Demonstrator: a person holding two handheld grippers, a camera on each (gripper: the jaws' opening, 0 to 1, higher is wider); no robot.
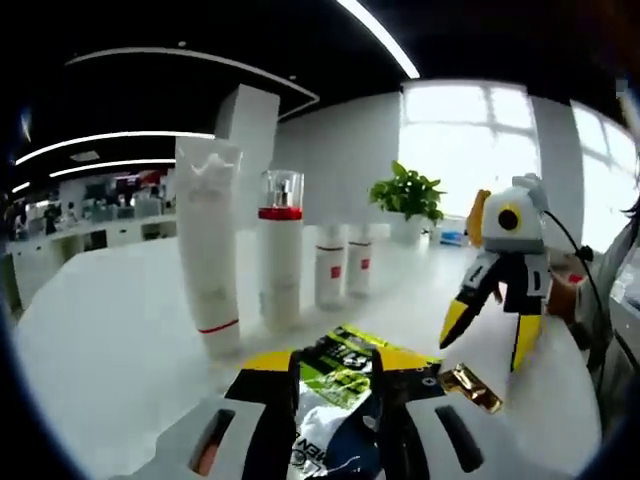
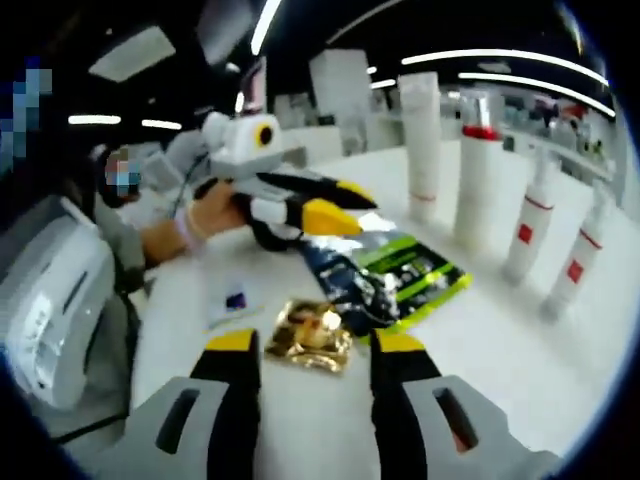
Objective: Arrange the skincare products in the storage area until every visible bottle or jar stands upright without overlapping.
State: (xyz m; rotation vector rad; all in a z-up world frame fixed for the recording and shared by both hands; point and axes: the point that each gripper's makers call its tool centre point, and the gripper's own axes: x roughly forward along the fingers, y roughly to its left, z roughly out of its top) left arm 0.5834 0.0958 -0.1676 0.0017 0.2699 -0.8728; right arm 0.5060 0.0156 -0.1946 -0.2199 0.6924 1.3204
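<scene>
Left gripper [image 1: 335, 375] fingers clamped on a green-and-black foil sachet [image 1: 345, 372], one end resting on the white table [image 1: 110, 340]. Right gripper [image 2: 312, 352] fingers spread apart, a small gold packet [image 2: 309, 335] on the table between the tips. Upright stock behind the sachet, well apart from one another: tall white tube [image 1: 208, 245], red-collared pump bottle [image 1: 280, 250], two small white bottles [image 1: 330, 265] with red labels.
</scene>
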